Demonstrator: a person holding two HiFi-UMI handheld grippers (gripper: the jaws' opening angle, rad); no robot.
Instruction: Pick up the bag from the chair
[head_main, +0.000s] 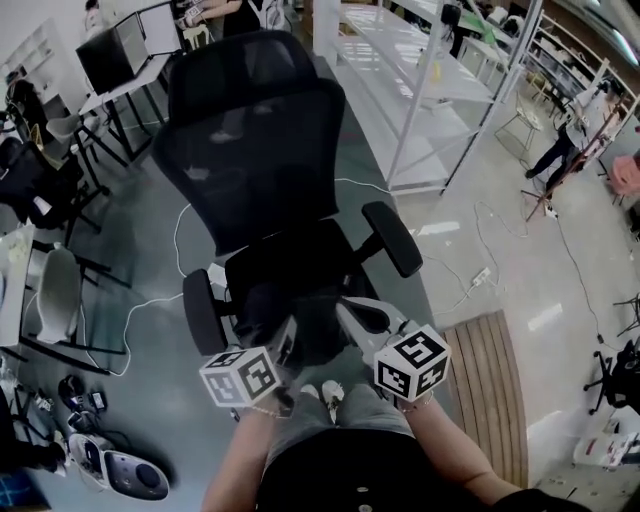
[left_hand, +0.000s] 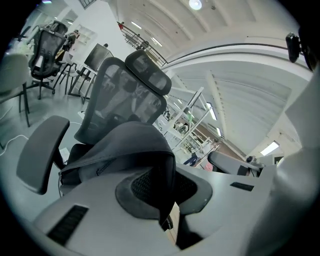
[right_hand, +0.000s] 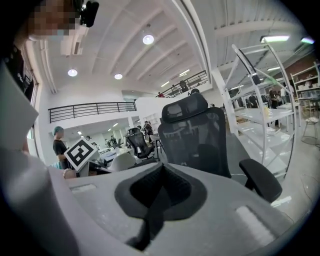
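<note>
**A:** The left gripper (left_hand: 167, 172) is clamped on a black edge of the grey bag (left_hand: 125, 145). The right gripper (right_hand: 161, 175) is closed too, with a black strap of the bag pinched between its pads.

**B:** Where is the bag?

**A:** Over the front of the black office chair's (head_main: 255, 140) seat, slung between the two grippers, with the backrest beyond it. Whether it is clear of the cushion I cannot tell.

**B:** What crowds it?

**A:** An armrest on each side: one (head_main: 203, 312) just beside the left gripper, the other (head_main: 392, 238) past the right gripper. The person's shoes (head_main: 330, 393) are just below the grippers.

**B:** And round the chair?

**A:** A white shelving rack (head_main: 430, 90) stands to the right, well apart. A slatted wooden board (head_main: 495, 390) lies on the floor on the right gripper's side. A white cable (head_main: 150, 305) trails from under the seat to the left, where a white chair (head_main: 55, 295) and a desk (head_main: 125, 85) stand.

**B:** Open room?

**A:** The widest bare floor lies between the chair and the rack.
</note>
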